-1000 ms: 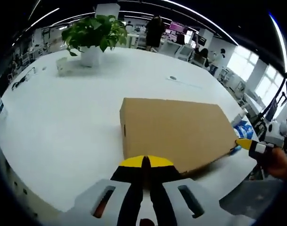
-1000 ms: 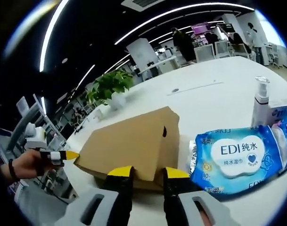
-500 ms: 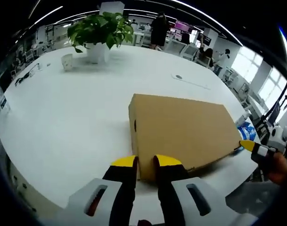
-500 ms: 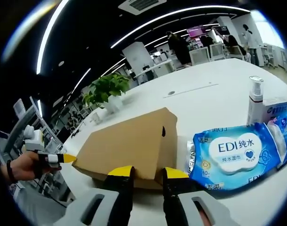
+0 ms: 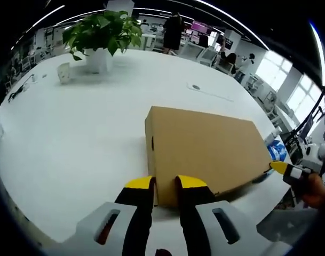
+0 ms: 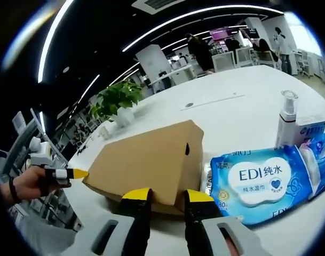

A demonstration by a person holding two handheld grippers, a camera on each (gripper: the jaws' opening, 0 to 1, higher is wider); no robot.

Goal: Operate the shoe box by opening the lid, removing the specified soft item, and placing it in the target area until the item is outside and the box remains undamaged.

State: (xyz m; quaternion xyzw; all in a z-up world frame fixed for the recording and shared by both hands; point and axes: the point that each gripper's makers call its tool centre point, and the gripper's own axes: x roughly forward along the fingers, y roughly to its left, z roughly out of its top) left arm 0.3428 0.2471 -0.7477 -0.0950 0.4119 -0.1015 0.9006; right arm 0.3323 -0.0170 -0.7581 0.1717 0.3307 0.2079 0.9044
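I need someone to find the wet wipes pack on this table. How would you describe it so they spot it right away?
Start at the big white table and find the brown cardboard shoe box near its edge. Lying flat right beside the box's end is the wet wipes pack. It is the soft blue packet with a white label reading EDI, unlike the upright white pump bottle behind it.

Shoe box [image 5: 205, 146] on table [image 5: 71, 133], potted plant [image 5: 101, 37] behind it, wipes pack [image 6: 258, 184] beside box
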